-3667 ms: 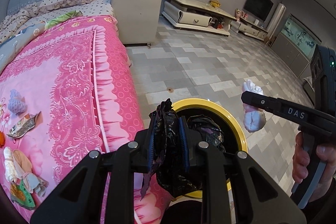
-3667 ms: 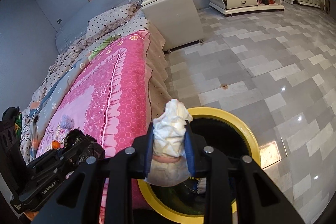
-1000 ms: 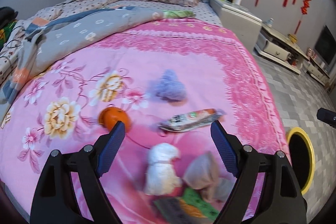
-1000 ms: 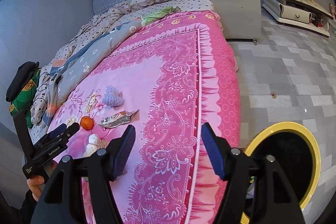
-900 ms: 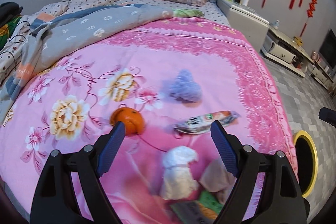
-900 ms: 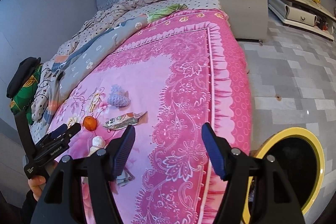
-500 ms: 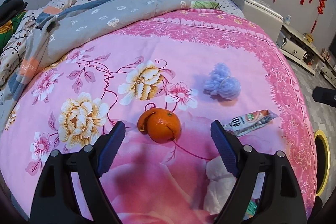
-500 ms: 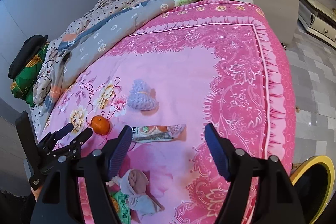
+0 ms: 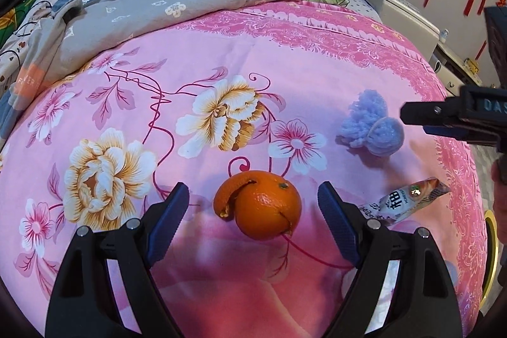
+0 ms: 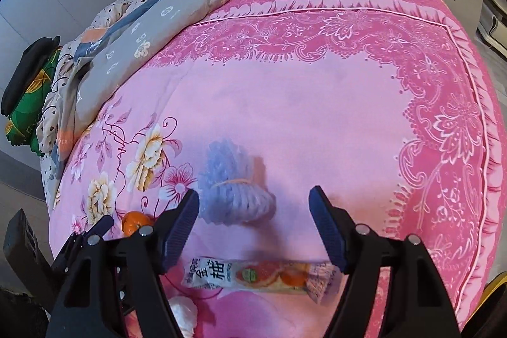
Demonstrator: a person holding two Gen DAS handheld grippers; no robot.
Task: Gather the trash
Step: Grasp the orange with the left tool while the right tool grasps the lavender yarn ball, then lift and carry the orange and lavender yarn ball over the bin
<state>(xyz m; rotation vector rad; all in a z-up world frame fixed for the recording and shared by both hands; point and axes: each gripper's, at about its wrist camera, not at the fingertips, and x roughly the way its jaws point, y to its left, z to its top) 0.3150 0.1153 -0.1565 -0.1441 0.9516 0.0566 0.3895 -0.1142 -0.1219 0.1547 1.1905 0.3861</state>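
An orange peel [image 9: 257,209] curls like a ball mid-bedspread; a lavender wad [image 9: 371,128] lies beyond, a printed snack wrapper [image 9: 404,206] flat toward the bed's right edge.

We see a pink bedspread [image 9: 206,59] printed with cream and magenta flowers, its edge a darker pink lace pattern; a round orange peel [image 9: 258,205] is bright orange; a fluffy yarn ball [image 9: 370,125] is pale lavender; a long snack wrapper [image 10: 253,274] is white with black characters and orange fruit; a rumpled grey quilt [image 9: 164,5] bears pale blossoms; our hand-held grippers are black with blue pads [image 9: 166,219].
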